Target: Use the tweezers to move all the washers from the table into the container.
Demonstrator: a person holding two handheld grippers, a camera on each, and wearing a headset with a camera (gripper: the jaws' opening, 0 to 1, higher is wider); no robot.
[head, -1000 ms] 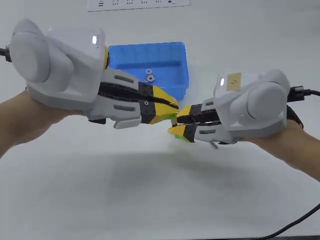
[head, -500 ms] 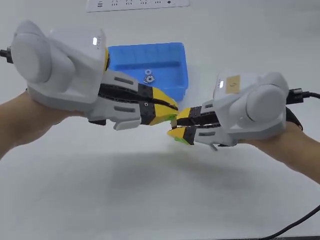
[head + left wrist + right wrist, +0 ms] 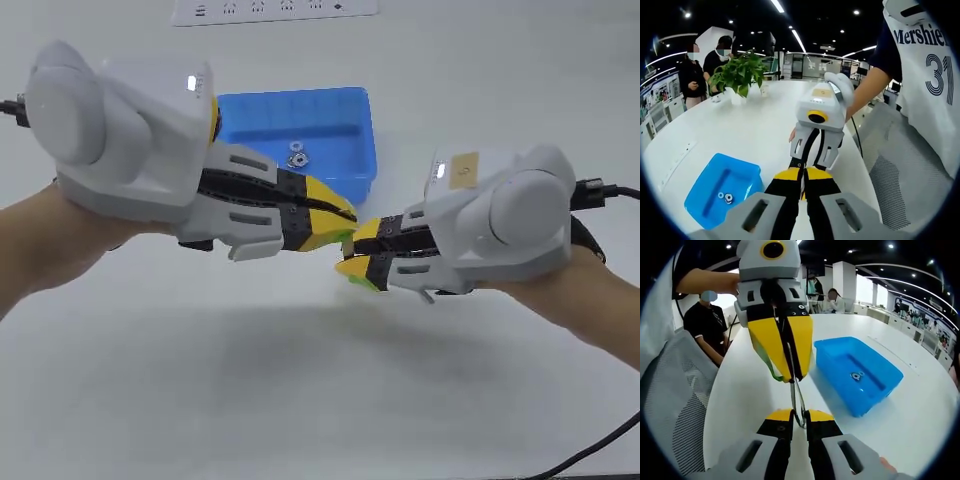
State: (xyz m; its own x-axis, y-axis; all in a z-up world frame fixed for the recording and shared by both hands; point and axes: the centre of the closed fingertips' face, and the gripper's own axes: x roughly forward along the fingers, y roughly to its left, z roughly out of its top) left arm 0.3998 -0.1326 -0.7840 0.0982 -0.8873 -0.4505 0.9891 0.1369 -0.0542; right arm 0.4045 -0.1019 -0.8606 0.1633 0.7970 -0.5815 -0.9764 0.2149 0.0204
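Almost nothing has shifted: the left gripper (image 3: 348,218) and right gripper (image 3: 347,262) keep their yellow-tipped fingers pinched tip to tip on the thin metal tweezers (image 3: 796,390). The blue plastic container (image 3: 345,110) holds two metal washers (image 3: 297,155) as before.

left gripper (image 3: 348,224) and right gripper (image 3: 352,251): rounded pale-grey shells, black-and-yellow jaws. a black cable (image 3: 610,188) runs from the right one, which bears a yellow label (image 3: 465,169). the person's white jersey (image 3: 927,85) reads 31, over a dark sleeve (image 3: 890,47).
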